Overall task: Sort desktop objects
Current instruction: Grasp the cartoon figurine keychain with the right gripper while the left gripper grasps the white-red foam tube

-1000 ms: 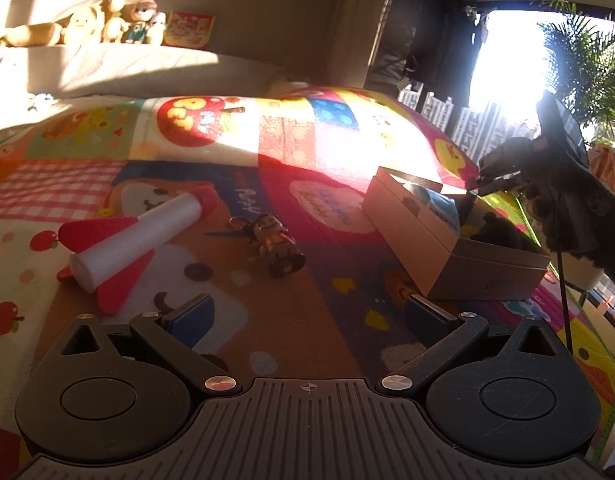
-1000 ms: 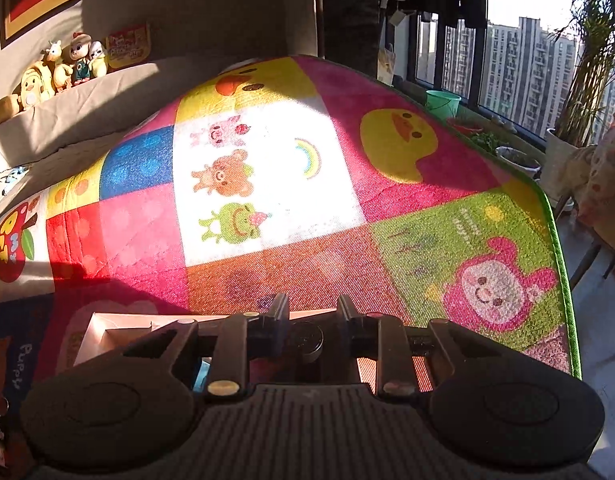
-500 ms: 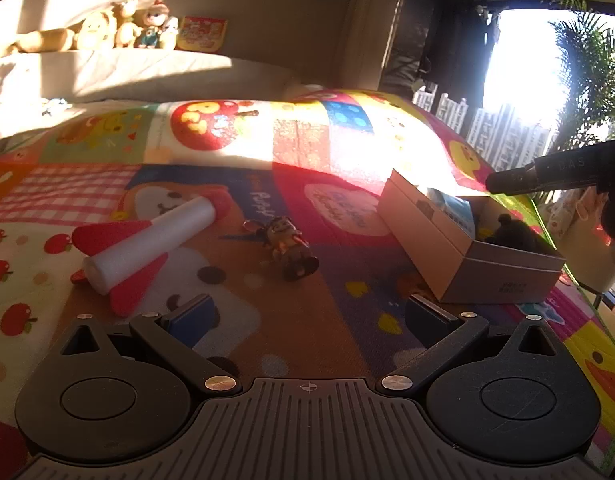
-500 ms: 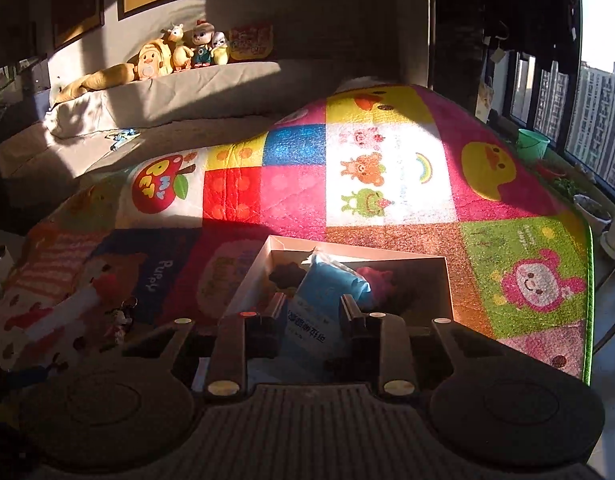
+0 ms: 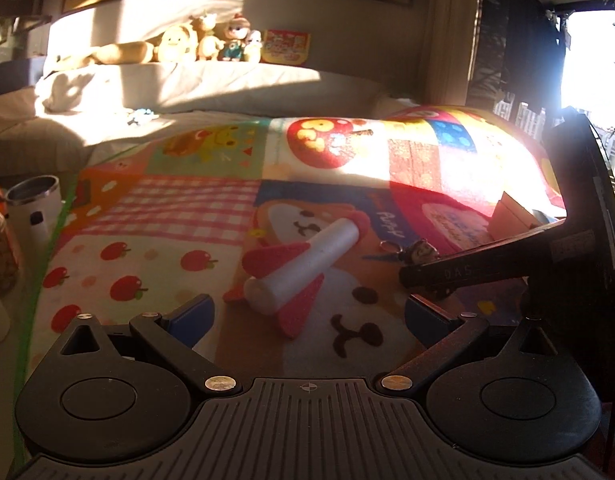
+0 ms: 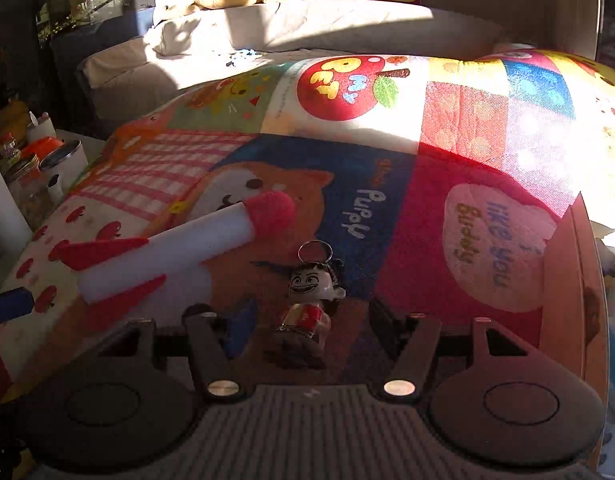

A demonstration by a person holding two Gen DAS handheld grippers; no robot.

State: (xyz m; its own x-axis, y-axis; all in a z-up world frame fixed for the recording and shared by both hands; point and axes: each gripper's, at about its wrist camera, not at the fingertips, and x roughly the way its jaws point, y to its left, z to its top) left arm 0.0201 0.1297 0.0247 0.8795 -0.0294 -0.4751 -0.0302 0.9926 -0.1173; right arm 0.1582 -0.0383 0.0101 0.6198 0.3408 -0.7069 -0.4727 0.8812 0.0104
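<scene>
Two things wait on the play mat (image 6: 387,184): a small figure keychain (image 6: 307,300), lying between the spread fingers of the right gripper (image 6: 307,320), which have just been opening and do not touch it, and a foam rocket (image 6: 167,248) at ten o'clock from it. The figure looks hard, light and a little slippery; its body seems the best place to pinch. The left gripper (image 5: 307,312) hangs wide open and empty near the rocket.
</scene>
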